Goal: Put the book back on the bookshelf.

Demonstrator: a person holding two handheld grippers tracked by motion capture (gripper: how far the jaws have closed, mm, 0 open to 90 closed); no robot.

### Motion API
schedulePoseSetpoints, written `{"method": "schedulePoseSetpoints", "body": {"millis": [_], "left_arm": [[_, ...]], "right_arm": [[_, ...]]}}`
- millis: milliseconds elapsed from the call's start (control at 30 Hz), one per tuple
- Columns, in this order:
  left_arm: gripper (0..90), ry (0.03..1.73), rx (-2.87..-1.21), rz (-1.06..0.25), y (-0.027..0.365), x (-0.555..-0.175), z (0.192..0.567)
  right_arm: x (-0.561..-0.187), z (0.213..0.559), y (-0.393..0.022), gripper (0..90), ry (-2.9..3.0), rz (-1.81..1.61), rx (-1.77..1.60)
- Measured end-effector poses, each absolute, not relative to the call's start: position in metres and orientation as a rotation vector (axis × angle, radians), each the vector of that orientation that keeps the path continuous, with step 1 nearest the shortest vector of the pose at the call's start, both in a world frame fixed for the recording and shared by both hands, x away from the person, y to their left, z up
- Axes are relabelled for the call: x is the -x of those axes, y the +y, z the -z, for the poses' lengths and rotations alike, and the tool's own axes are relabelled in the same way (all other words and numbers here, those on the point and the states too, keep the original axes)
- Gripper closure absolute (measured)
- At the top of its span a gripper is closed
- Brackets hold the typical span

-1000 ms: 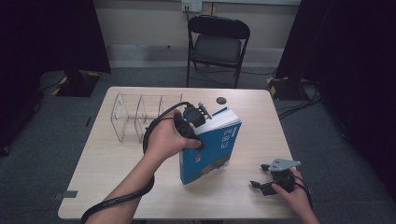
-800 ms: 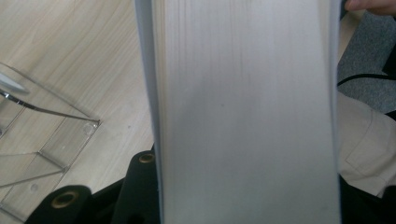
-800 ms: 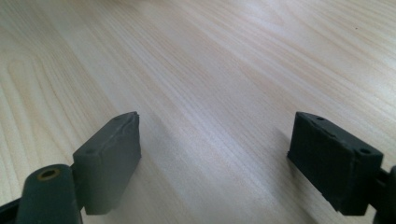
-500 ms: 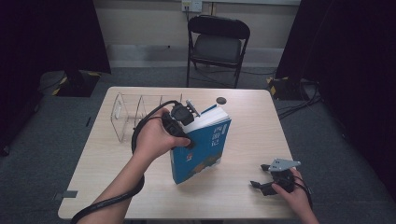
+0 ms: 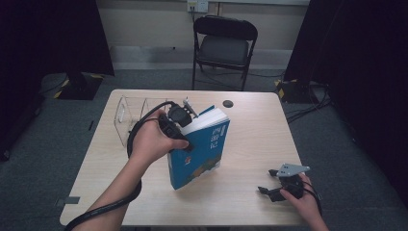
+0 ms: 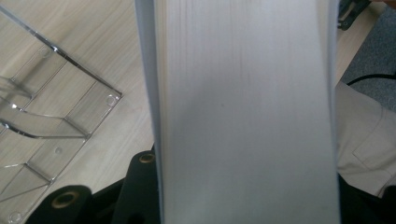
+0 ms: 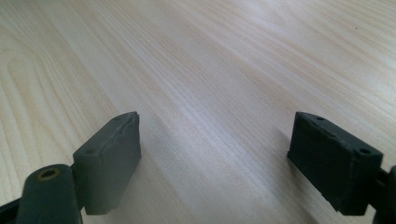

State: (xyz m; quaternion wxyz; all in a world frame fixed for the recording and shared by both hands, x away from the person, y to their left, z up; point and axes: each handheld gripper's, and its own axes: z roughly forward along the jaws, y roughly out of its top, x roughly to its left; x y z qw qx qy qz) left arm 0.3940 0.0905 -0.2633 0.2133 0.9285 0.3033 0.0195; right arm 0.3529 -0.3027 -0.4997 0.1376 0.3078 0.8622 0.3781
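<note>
Pale wooden table (image 5: 250, 144) in a dark room, grey carpet around. Nearest, at the near right: right gripper (image 5: 270, 182) resting low on the wood, jaws spread wide, nothing between. Mid-table: left gripper (image 5: 185, 126) clamped on a blue book (image 5: 202, 151), held tilted, lower corner at the tabletop. Just left of the book: clear acrylic rack (image 5: 130, 115), compartments empty. Farther back: small dark disc (image 5: 228, 103) near the far edge. Beyond the table: black folding chair (image 5: 224, 45).
</note>
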Motion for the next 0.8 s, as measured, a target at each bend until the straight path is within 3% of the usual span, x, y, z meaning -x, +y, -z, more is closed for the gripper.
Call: {"method": "schedulePoseSetpoints", "body": {"millis": [800], "left_arm": [[62.0,0.98,-2.493,-0.049,0.122,-0.39,0.257]], "right_arm": [[-0.353,0.5,-0.303,15.9,2.494,-1.094,-0.891]]}}
